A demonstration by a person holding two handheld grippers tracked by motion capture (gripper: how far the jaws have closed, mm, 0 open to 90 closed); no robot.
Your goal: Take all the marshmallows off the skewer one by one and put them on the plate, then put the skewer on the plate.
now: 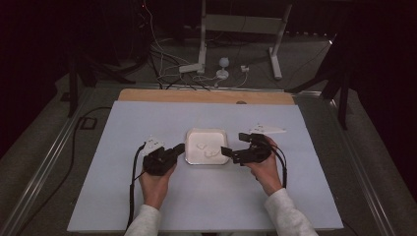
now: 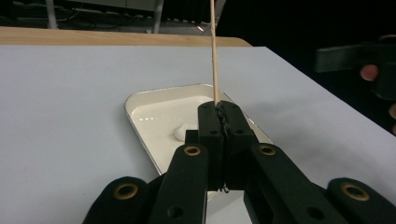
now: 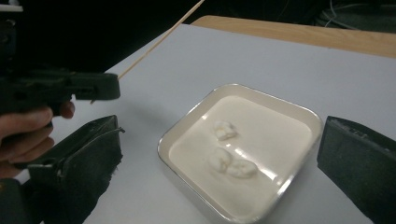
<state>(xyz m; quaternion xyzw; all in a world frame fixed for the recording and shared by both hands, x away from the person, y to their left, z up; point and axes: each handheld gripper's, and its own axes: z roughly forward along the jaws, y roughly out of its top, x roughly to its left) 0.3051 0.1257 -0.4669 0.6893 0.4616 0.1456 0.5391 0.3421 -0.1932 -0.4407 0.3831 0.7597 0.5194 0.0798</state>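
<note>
Two grippers sit at either side of a white tray on the pale sheet that covers the table. The left gripper has its jaws pressed tight together on a thin wooden skewer, which rises nearly upright from between the pads in the left gripper view and slants up and away in the right gripper view. Its tips hang just over the tray's near rim. The right gripper has its jaws spread as wide as they go, one at each lower corner of its own view, with nothing between the pads; the tray lies on the sheet in the gap ahead of them. Three small white lumps lie in the tray: one a little apart, the other two touching. In the high view the right gripper points at the tray's right edge, just beside it, and the left gripper points at its left edge.
</note>
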